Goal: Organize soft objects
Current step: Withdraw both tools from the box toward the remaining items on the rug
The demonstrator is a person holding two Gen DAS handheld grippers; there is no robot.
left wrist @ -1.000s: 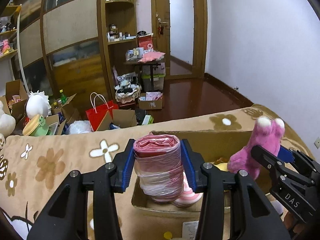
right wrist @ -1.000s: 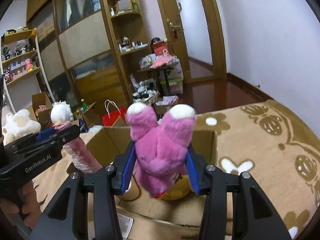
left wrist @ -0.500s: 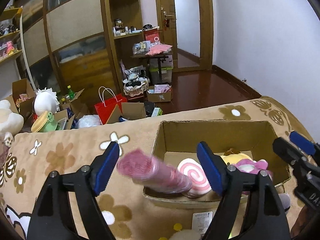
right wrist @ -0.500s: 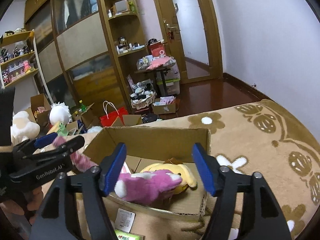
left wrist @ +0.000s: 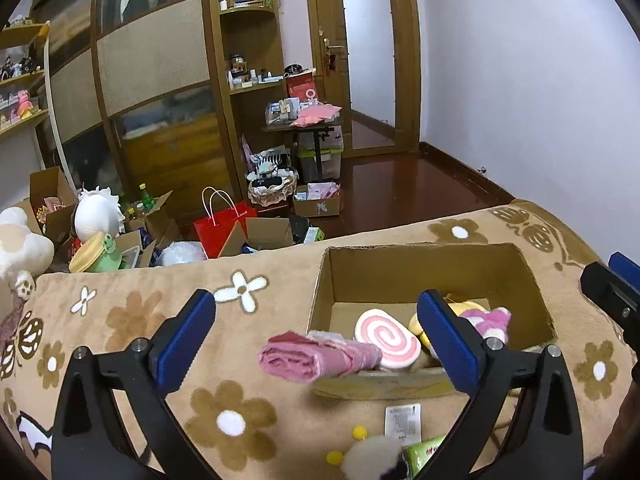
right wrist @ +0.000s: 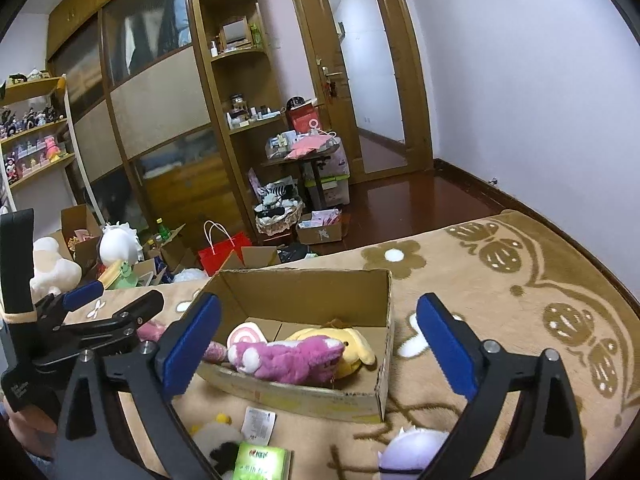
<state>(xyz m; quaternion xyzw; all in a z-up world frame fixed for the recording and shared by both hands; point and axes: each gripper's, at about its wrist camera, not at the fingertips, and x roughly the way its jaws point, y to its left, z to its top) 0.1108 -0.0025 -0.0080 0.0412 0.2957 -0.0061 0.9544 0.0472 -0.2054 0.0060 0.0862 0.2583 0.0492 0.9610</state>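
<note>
An open cardboard box (left wrist: 404, 276) (right wrist: 304, 292) sits on the brown flowered blanket. It holds a pink swirl cushion (left wrist: 386, 340) (right wrist: 244, 334), a yellow plush (right wrist: 352, 344) and a pink-purple plush (right wrist: 288, 358) (left wrist: 486, 320). A pink roll (left wrist: 316, 356) lies across the box's near-left rim, half out of it. My left gripper (left wrist: 316, 336) is open and empty above the roll; it also shows in the right wrist view (right wrist: 120, 300). My right gripper (right wrist: 320, 344) is open and empty above the box.
Near the front edge lie a white paper tag (left wrist: 402, 422), a white-and-black plush (right wrist: 218, 442), a green packet (right wrist: 262, 462) and a pale purple plush (right wrist: 412, 450). Beyond the blanket the floor holds boxes, a red bag (left wrist: 222, 226) and toys.
Both grippers opened. The pink roll dropped from the left gripper onto the box's rim. The pink-purple plush dropped from the right gripper into the box. Both grippers pulled back and up.
</note>
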